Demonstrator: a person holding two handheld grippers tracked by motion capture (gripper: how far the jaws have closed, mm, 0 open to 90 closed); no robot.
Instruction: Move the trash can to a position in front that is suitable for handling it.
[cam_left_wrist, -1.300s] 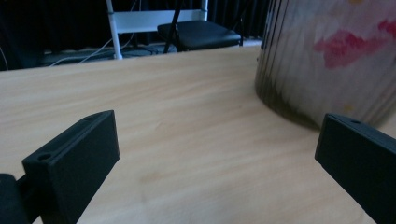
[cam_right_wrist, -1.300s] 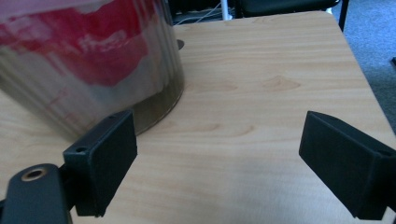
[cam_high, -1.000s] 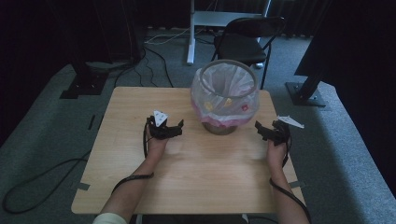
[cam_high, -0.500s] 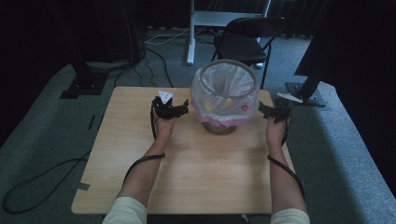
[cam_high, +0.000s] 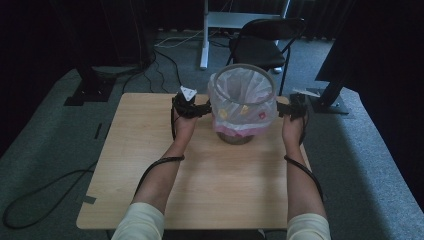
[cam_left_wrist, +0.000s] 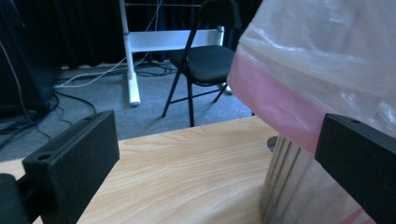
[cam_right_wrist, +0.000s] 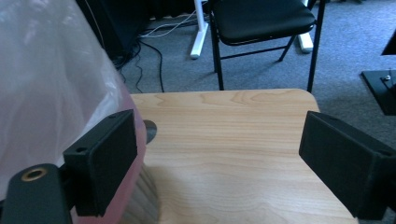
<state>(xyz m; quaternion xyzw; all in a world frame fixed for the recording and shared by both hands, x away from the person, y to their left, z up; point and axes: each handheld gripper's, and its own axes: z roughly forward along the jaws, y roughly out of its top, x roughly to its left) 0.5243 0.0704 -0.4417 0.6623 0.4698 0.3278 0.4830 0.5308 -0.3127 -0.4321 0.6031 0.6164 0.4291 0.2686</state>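
Note:
A round metal bin lined with a clear plastic bag with a pink band stands at the table's far middle. My left gripper is level with the bag's overhang on the bin's left side, its jaws wide open. In the left gripper view the bag and the ribbed bin wall sit by the right jaw of the left gripper. My right gripper flanks the bin's right side, also open. In the right gripper view the bag lies behind the left jaw of the right gripper.
The wooden table has bare room in front of the bin, between the person's forearms. A black folding chair stands on the grey carpet behind the table. Cables and stand bases lie on the floor at the left and right.
Both grippers have moved forward and up from the bin's near sides, and now flank it at the bag's overhang. The bin has not moved.

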